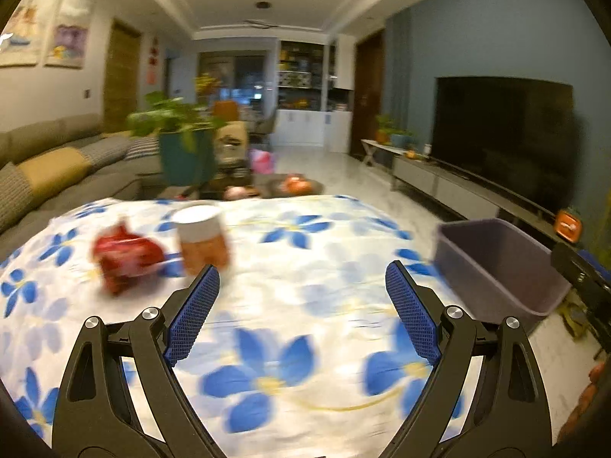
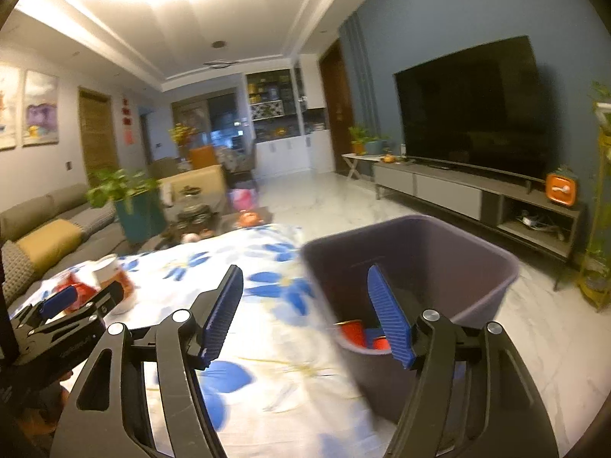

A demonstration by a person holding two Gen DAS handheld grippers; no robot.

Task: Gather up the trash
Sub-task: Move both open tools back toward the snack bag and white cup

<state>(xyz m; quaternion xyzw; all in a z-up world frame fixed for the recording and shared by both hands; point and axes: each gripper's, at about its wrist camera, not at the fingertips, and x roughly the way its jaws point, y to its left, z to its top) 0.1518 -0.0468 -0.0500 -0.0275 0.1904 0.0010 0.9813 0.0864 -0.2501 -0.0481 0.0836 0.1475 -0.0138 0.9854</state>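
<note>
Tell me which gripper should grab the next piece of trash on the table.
Left. The left gripper is open, facing the red wrapper and cup. The right gripper, also open, is over by the purple bin.

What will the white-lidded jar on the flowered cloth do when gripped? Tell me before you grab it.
The jar stands upright and looks round and smooth, so it may slip between the pads or roll if knocked over. The orange fill suggests some weight for its size. It looks taller than wide on soft cloth, so a push could tip it toward the red wrapper.
</note>
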